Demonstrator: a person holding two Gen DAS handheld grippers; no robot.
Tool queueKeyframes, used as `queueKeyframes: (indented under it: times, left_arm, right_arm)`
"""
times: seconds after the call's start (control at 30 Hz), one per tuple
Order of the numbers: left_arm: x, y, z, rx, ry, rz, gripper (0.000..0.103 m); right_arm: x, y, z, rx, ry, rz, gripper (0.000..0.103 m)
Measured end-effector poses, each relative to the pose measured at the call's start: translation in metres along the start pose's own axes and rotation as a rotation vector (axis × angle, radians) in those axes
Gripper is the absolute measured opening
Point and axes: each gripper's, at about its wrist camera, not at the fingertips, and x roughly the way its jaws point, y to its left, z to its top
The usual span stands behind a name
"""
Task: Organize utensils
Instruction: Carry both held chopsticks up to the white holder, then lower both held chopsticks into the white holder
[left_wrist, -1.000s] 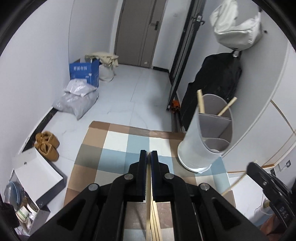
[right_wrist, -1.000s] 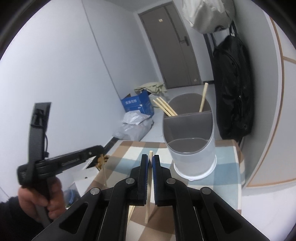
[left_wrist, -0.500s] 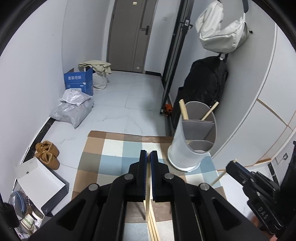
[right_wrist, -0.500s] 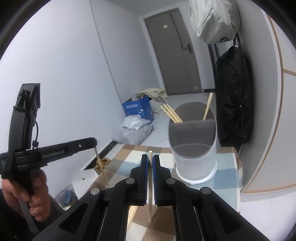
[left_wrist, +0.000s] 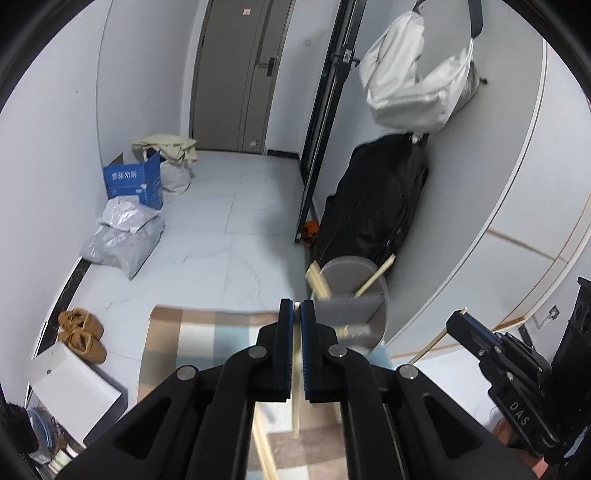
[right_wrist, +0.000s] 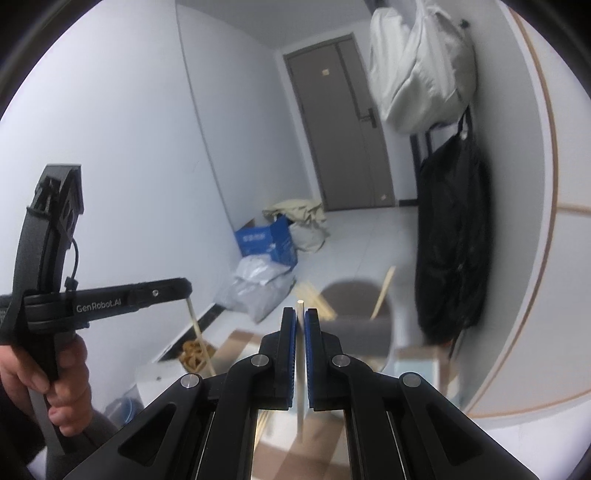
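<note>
Both tongs loaded, one chopstick each. Left tongs (left_wrist: 297, 314) are clamped on a pale wooden chopstick (left_wrist: 296, 384) that runs down between the blue pads and hangs below them over the checked mat (left_wrist: 207, 343). Right tongs (right_wrist: 300, 317) are likewise closed on a second chopstick (right_wrist: 300, 365), its top end poking just above the fingertips. Target is the grey divided utensil holder (left_wrist: 354, 317), standing on the far edge of the mat, near the black bag (left_wrist: 376, 199) leaning on the wall. Progress, judged from the layout: partly done. The holder's back compartment already carries several chopsticks (left_wrist: 319, 282) leaning left and one leaning right; front compartments look unfilled, though blur limits this. At least two more sticks lie loose on the mat below the left tongs. Remaining: drop in the two held pieces, then collect the loose ones. View differences: the right wrist view alone shows the person's hand (right_wrist: 44, 373) on the left tool's handle, with its chopstick dangling free. The left wrist view alone shows the brown slippers (left_wrist: 83, 334) in full, the white box, and the right tool from the side at the frame's right edge.
</note>
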Motion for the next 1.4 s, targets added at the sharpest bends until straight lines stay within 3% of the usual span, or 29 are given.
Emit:
queueKeyframes:
  times: [0.27,0.6,0.93,1.4]
  left_arm:
    - [0.003,-0.025,0.054,0.007,-0.059,-0.050,0.000]
    - [0.028,-0.036,0.089,0.009,-0.091,-0.089,0.000]
    - [0.072,-0.027,0.089,0.017,-0.045,-0.081,0.000]
    - [0.096,-0.020,0.074,0.013,0.013,-0.097,0.000]
  right_arm:
    - [-0.002,-0.021,0.068,-0.007,-0.085,-0.027,0.004]
    - [0.028,-0.044,0.112,-0.036,-0.121,-0.058,0.004]
    - [0.065,-0.056,0.106,-0.048,-0.076,-0.062,0.004]
    - [0.090,-0.052,0.085,-0.106,0.018,-0.041,0.004]
